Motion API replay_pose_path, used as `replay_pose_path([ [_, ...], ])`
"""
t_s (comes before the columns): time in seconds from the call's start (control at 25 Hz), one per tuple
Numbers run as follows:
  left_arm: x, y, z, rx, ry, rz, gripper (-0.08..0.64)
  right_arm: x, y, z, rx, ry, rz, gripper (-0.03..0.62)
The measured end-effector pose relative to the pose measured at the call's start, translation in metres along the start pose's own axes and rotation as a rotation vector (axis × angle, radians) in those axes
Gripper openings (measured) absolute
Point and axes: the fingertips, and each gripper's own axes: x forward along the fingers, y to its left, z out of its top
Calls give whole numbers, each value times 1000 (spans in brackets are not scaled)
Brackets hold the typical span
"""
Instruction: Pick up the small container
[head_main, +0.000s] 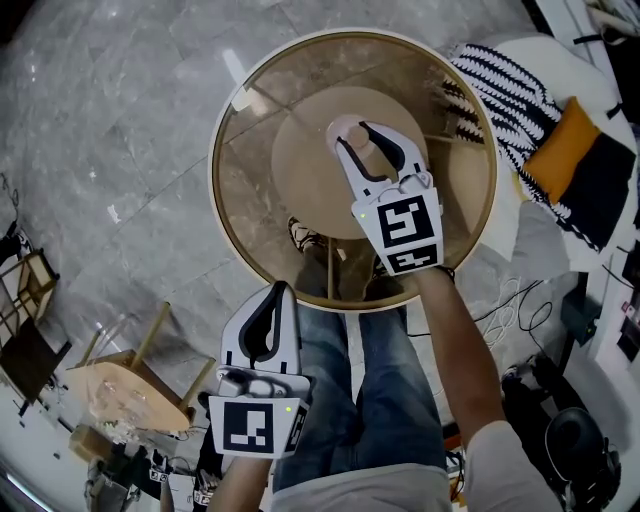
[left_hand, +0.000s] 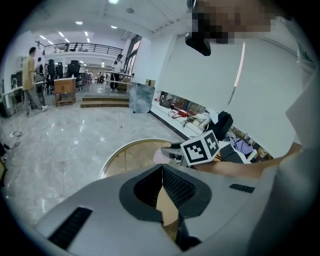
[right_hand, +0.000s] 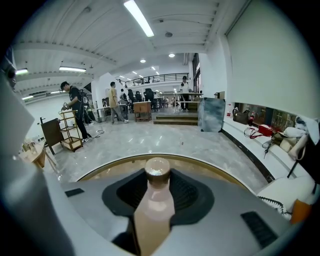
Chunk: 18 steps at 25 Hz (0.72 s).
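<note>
The right gripper (head_main: 354, 133) hangs over the round glass worktop (head_main: 232, 118) with its jaws clenched on the small container (right_hand: 156, 197), a pale bottle with a rounded cap that runs along the jaws with the cap at their tips. The left gripper (head_main: 277, 292) sits low by the person's leg, off the worktop, its 2 jaws pressed together on nothing. I'd say the grasp is made and the lift is in hand. Whether the container has cleared the glass I can't tell. Next it needs a steady rise with the squeeze kept firm.
</note>
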Motion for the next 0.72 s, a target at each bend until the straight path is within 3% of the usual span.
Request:
replay_pose_path([
  [0.72,-17,-25,5,17,-25,-1,18,-49,9,5,7,-22,25,147],
])
